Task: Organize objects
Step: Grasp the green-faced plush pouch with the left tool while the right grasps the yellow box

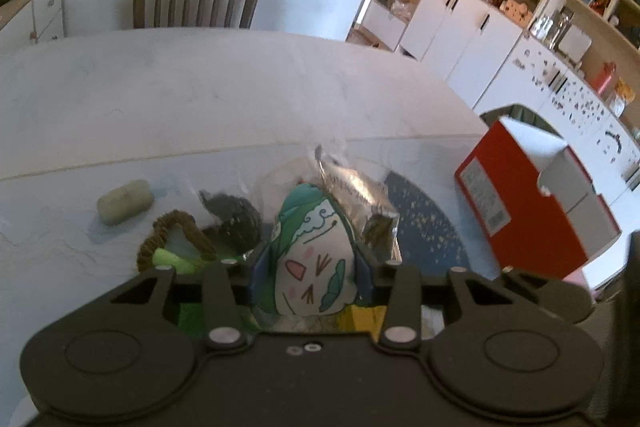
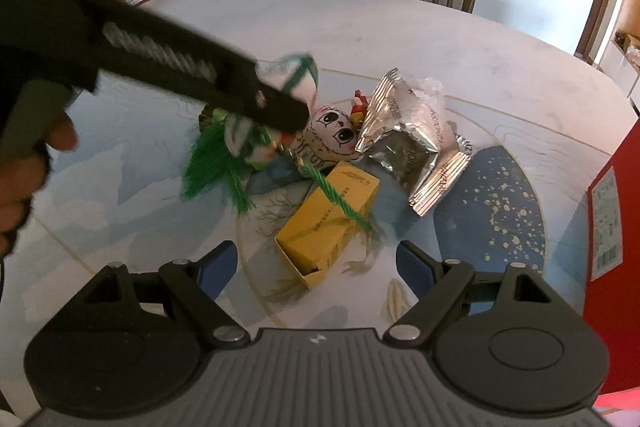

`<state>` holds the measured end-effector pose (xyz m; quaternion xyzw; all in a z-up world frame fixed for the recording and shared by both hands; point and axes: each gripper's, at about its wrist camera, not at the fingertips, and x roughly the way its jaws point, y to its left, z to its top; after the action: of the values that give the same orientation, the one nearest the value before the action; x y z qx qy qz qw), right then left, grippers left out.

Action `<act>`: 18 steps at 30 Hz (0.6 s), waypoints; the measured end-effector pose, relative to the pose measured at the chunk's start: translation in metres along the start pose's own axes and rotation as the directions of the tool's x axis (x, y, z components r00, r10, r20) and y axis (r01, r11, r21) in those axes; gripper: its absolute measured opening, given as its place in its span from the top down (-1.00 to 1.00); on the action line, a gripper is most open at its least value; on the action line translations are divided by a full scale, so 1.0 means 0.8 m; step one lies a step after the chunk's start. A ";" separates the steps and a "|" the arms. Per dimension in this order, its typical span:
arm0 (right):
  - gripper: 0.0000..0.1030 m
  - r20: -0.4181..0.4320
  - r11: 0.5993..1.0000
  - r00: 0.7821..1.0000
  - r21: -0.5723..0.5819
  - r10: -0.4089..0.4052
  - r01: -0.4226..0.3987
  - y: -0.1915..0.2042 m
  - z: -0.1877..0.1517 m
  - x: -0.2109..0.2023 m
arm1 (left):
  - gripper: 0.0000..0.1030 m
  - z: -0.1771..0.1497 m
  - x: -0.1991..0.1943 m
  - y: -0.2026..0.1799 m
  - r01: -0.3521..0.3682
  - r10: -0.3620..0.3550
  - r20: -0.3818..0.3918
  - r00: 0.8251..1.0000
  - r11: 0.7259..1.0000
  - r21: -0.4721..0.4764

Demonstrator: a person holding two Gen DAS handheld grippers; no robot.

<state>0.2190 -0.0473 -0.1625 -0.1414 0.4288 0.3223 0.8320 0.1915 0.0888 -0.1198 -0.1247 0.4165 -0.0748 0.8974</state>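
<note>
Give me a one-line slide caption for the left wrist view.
Left gripper clamps a green-and-white plush charm above table clutter, with a red shoebox open at right.

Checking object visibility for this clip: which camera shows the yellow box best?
The right wrist view. The yellow box lies whole and unobstructed on the table, open end toward the camera, a green tassel across it. The left wrist view shows only a yellow sliver behind the left gripper and its plush charm.
</note>
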 end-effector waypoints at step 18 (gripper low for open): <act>0.44 -0.015 0.989 0.999 0.137 -0.046 0.048 -0.011 0.005 0.024 | 0.19 0.003 -0.018 -0.001 -0.022 0.022 0.007 1.000 1.000 -0.009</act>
<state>0.2351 -0.0436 -0.1757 -0.0959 0.4513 0.2716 0.8446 0.1842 0.0916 -0.1075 -0.1243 0.4151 -0.0626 0.8991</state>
